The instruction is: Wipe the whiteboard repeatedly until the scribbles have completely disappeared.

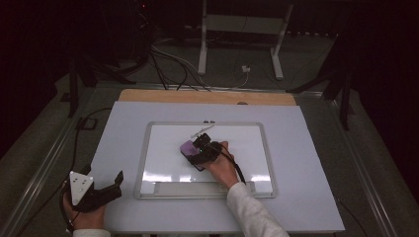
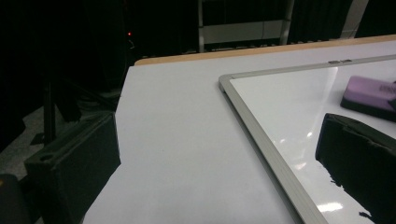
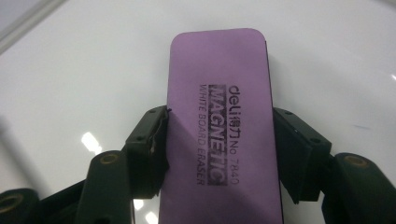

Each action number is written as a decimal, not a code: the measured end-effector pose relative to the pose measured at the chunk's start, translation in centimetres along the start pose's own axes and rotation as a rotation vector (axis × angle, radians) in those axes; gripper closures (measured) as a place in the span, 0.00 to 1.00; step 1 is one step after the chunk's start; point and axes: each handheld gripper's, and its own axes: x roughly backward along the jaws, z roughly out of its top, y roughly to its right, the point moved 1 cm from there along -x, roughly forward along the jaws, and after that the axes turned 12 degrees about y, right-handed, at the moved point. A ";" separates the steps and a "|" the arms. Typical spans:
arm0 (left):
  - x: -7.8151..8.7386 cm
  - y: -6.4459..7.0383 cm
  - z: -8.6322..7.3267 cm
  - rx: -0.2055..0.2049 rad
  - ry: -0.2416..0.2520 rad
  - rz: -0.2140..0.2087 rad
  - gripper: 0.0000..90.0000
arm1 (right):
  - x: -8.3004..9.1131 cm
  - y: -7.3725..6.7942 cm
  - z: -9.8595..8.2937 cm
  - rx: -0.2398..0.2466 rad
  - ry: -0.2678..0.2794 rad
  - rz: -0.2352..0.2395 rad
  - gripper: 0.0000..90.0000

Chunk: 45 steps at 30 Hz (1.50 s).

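Observation:
A purple magnetic whiteboard eraser point(image 1: 188, 147) lies flat on the whiteboard point(image 1: 144, 163), a little left of its middle. My right gripper point(image 1: 195, 152) is shut on it. In the right gripper view the two black jaws press on the long sides of the eraser point(image 3: 219, 93), printed face up, with the right gripper point(image 3: 219, 144) low over the glossy board point(image 3: 93, 65). My left gripper point(image 1: 115, 188) is held open off the board's lower left corner, with nothing between its jaws. From the left gripper point(image 2: 210, 163) view the eraser point(image 2: 369, 91) lies at the far right, past the whiteboard frame point(image 2: 261, 140).
The whiteboard rests on a white sheet point(image 1: 306, 197) over a wooden tabletop point(image 1: 207, 97). A thin pale pen-like thing point(image 1: 201, 131) lies on the board just beyond the eraser. Cables and a stand's legs point(image 1: 237, 49) are on the floor behind the table.

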 end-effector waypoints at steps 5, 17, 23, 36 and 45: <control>0.0 -0.1 0.0 0.000 -0.002 -0.001 0.01 | 0.6 3.2 -0.1 -0.105 0.025 -0.155 0.46; -0.1 0.1 0.0 -0.006 -0.006 -0.003 0.01 | 0.8 1.8 -0.7 -0.075 0.039 -0.101 0.46; 0.0 0.0 0.0 -0.002 -0.004 0.000 0.01 | 0.2 -0.7 -0.5 0.029 0.028 0.018 0.46; 0.0 0.0 0.0 -0.001 -0.003 0.000 0.01 | 2.9 7.6 -1.8 -0.211 0.062 -0.313 0.46; 0.0 -0.1 -0.1 -0.002 -0.004 0.002 0.01 | 3.7 8.8 -2.3 -0.225 0.052 -0.293 0.44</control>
